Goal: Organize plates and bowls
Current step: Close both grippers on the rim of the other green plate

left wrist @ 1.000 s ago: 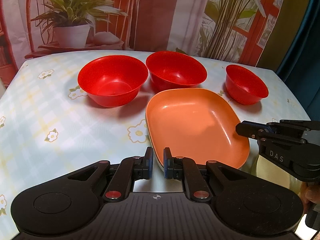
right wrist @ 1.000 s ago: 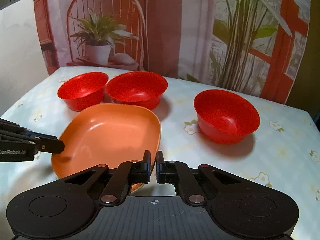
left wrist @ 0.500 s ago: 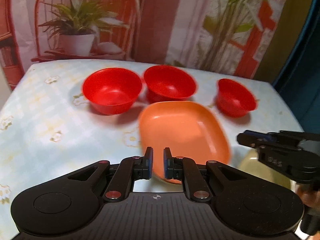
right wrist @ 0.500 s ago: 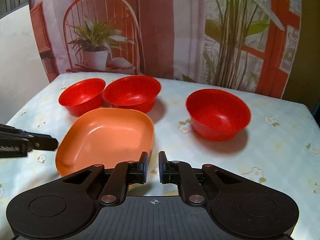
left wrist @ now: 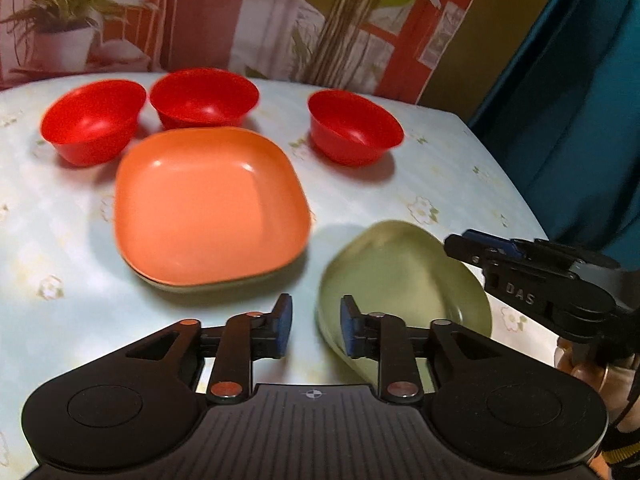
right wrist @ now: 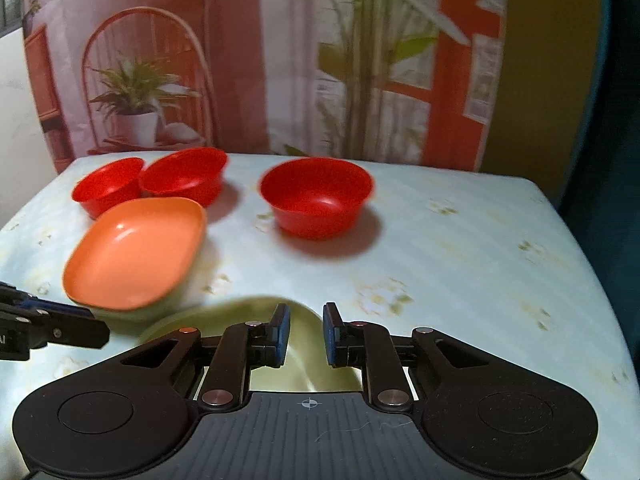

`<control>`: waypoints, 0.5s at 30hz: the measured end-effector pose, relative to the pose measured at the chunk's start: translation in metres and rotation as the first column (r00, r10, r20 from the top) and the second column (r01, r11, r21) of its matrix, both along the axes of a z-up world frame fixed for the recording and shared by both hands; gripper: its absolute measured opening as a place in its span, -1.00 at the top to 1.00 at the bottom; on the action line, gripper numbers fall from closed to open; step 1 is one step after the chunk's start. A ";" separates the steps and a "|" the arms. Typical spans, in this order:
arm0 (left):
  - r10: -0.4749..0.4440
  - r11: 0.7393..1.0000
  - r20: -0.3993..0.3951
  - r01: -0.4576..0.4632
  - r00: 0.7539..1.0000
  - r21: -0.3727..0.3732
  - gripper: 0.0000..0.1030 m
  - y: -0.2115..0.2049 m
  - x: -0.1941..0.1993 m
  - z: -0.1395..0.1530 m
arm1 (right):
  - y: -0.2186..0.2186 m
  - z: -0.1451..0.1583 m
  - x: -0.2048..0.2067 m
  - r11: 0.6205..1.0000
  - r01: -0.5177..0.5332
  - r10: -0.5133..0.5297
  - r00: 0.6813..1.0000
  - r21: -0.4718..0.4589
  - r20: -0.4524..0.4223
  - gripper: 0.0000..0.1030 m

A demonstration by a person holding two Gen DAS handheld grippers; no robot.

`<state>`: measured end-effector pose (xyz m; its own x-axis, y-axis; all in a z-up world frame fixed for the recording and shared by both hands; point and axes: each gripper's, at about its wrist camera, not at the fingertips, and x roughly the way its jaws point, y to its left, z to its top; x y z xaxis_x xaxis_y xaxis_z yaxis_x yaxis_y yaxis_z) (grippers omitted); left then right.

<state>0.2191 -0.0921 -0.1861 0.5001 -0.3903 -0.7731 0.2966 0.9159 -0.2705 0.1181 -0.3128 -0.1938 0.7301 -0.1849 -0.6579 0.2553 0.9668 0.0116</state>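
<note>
An orange square plate point(left wrist: 210, 208) sits stacked on a green plate whose rim point(left wrist: 224, 286) shows beneath it; it also shows in the right wrist view point(right wrist: 136, 252). A second green plate point(left wrist: 400, 280) lies at the front right, partly under my right gripper point(right wrist: 305, 334). Three red bowls stand behind: left point(left wrist: 92, 120), middle point(left wrist: 204, 98), right point(left wrist: 354, 128). My left gripper point(left wrist: 315, 326) is open and empty above the table between the plates. My right gripper is open and empty over the green plate point(right wrist: 280, 360).
The table point(right wrist: 460, 264) has a pale floral cloth. A printed backdrop with plants hangs behind it. A blue curtain point(left wrist: 580, 100) is at the right, past the table edge.
Both grippers have opened and pulled back from the orange plate. The views have swung right, bringing the green plate at the front into sight.
</note>
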 end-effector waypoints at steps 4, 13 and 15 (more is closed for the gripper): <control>-0.014 1.000 0.003 0.014 1.000 0.021 0.37 -0.008 -0.002 -0.003 | -0.012 -0.004 -0.015 0.999 0.032 -0.032 0.999 0.011 -0.006 0.68; -0.016 0.999 -0.019 0.017 1.000 0.027 0.38 -0.012 -0.002 -0.013 | -0.018 -0.015 -0.039 0.995 0.068 -0.067 0.998 0.072 -0.016 0.68; -0.022 0.999 -0.027 0.023 0.999 0.027 0.38 -0.014 -0.001 -0.015 | -0.018 -0.018 -0.041 0.994 0.071 -0.070 0.997 0.088 -0.019 0.68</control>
